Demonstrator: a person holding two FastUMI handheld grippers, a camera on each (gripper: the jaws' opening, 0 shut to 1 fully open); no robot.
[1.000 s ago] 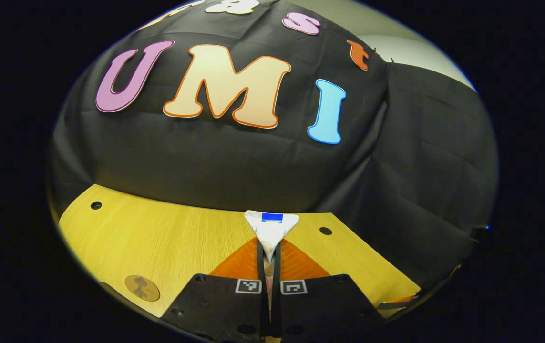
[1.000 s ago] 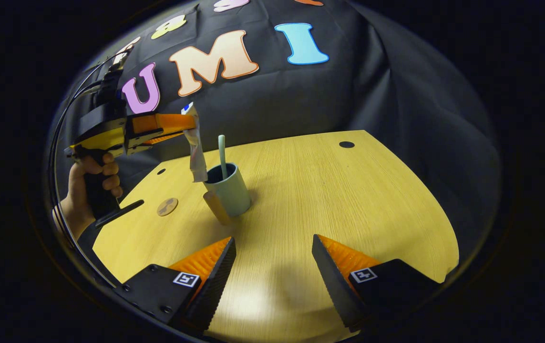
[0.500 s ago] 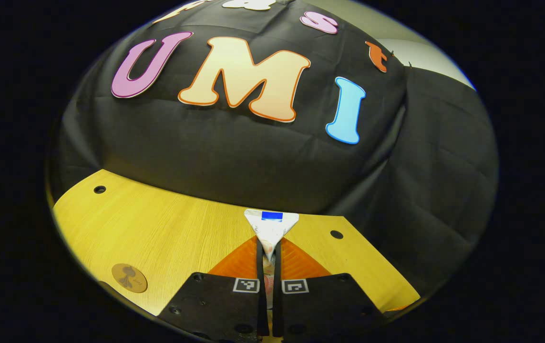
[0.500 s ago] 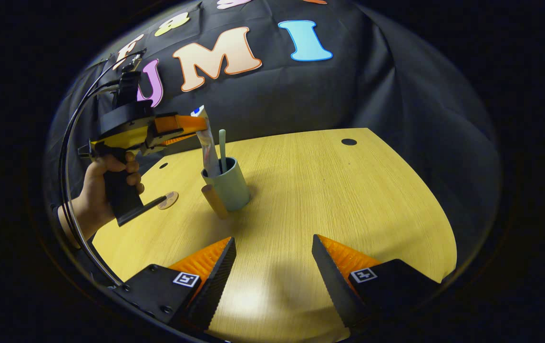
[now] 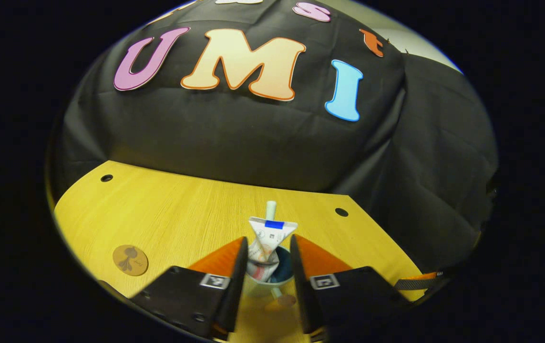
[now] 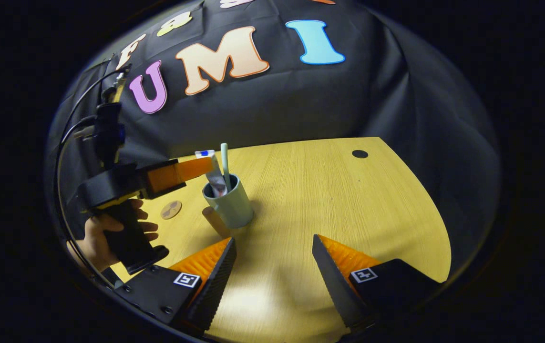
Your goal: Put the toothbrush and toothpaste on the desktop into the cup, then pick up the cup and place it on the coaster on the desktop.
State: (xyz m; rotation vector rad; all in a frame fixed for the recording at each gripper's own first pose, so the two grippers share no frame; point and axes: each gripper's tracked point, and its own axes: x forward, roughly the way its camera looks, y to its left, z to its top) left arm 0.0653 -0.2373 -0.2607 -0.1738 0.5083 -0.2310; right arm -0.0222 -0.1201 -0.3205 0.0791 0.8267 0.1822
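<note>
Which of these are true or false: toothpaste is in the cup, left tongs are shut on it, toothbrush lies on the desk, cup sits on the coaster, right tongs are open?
1. The toothpaste stands in the cup. True.
2. The left tongs are shut on it. False: they are open.
3. The toothbrush lies on the desk. False: it stands in the cup.
4. The cup sits on the coaster. False: they are apart.
5. The right tongs are open. True.

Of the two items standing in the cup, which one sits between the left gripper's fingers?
The toothpaste tube: its crimped, blue-marked end stands between the left gripper's spread fingers. The toothbrush is the thin pale stick just beyond it in the cup.
</note>
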